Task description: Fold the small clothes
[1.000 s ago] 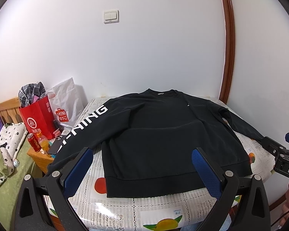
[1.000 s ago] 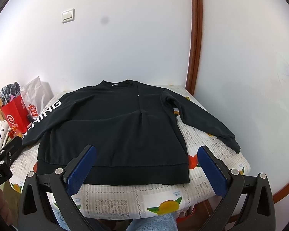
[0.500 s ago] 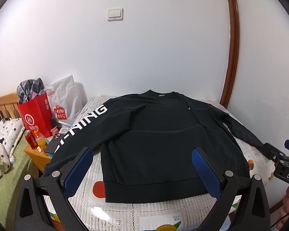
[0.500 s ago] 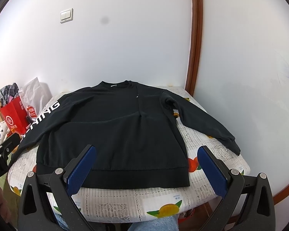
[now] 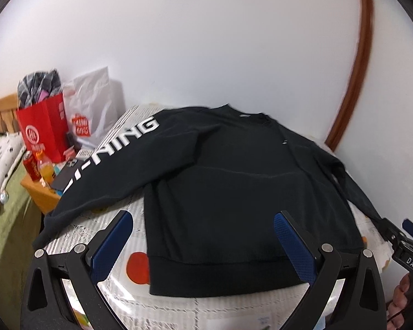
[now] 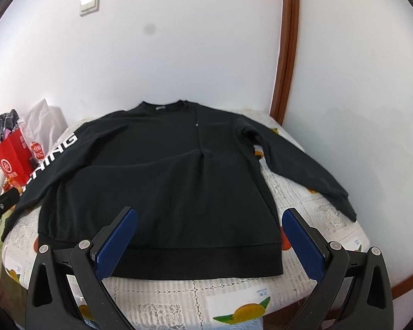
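Note:
A black long-sleeved sweatshirt [image 5: 234, 187] [image 6: 162, 181] lies flat on a round table, collar toward the wall and hem toward me. White lettering runs down its left sleeve [image 5: 118, 143], which hangs off the table's left edge. The right sleeve [image 6: 297, 162] stretches out to the right on the tablecloth. My left gripper [image 5: 203, 225] hovers open over the hem's left half, blue pads wide apart, holding nothing. My right gripper [image 6: 209, 222] is open above the hem's middle and right part, also empty. Neither touches the cloth.
The table [image 6: 311, 209] wears a white lace cloth with fruit prints and sits against a white wall with a brown trim [image 6: 286, 55]. To the left stand a red paper bag [image 5: 44, 132], a white plastic bag [image 5: 93, 104], a can and bottle on a wooden stand [image 5: 38, 192], and a bed.
Both grippers have moved closer to the sweatshirt's hem. The left view has turned left and tilted. Both stay open; the sweatshirt has not moved.

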Tool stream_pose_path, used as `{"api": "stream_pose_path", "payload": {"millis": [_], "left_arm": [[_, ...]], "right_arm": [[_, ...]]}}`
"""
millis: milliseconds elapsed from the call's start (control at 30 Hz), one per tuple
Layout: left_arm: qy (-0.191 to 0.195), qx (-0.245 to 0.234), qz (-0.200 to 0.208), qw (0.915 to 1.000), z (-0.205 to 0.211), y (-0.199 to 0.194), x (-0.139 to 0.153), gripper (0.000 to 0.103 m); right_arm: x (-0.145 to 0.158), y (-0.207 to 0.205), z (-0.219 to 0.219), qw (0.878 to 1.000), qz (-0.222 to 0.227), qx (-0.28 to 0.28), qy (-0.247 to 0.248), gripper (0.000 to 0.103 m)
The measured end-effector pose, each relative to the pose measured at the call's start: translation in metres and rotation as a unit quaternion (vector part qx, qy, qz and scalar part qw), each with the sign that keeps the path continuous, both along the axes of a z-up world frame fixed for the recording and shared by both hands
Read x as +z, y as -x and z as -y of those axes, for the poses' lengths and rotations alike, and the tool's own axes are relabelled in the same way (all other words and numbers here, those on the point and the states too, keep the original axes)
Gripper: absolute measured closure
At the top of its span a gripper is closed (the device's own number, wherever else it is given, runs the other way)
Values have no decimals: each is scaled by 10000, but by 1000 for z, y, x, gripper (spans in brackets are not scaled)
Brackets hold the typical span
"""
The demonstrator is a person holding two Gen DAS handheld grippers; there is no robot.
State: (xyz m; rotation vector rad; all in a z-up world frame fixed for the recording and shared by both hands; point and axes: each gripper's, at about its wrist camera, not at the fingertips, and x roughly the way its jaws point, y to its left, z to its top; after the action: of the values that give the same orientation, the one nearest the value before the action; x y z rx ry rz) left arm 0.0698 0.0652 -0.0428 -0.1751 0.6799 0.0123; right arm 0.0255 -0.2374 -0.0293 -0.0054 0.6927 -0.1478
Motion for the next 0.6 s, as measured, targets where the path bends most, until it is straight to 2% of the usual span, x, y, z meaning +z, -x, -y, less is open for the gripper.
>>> {"api": "stream_pose_path", "payload": {"millis": [100,200,267,400,533,600], "left_arm": [[95,115,-175,9997,-17,-14,-18,1],[588,189,-389,9973,-42,-27,-39,1],[1100,305,-549,9919,-65,-34,-56,6],[1463,609,-674,9851,-98,-38,-82,13],[2092,888,-681,9714,-134,-39,-108,28],[2275,1081,-648,9656,-144,-40,-117,31]], "right_arm": [[-17,-17,5,9997,-227,-98,18,0],[-33,-36,7,9991,-424,-26,-5,1],[-42,-47,7,9989,-460,-35,13,2],[-59,-68,1,9985,-545,35,51,4],[-73,-85,-11,9972,-693,111,260,4],[-83,-95,-18,9956,-867,194,300,4]]}}
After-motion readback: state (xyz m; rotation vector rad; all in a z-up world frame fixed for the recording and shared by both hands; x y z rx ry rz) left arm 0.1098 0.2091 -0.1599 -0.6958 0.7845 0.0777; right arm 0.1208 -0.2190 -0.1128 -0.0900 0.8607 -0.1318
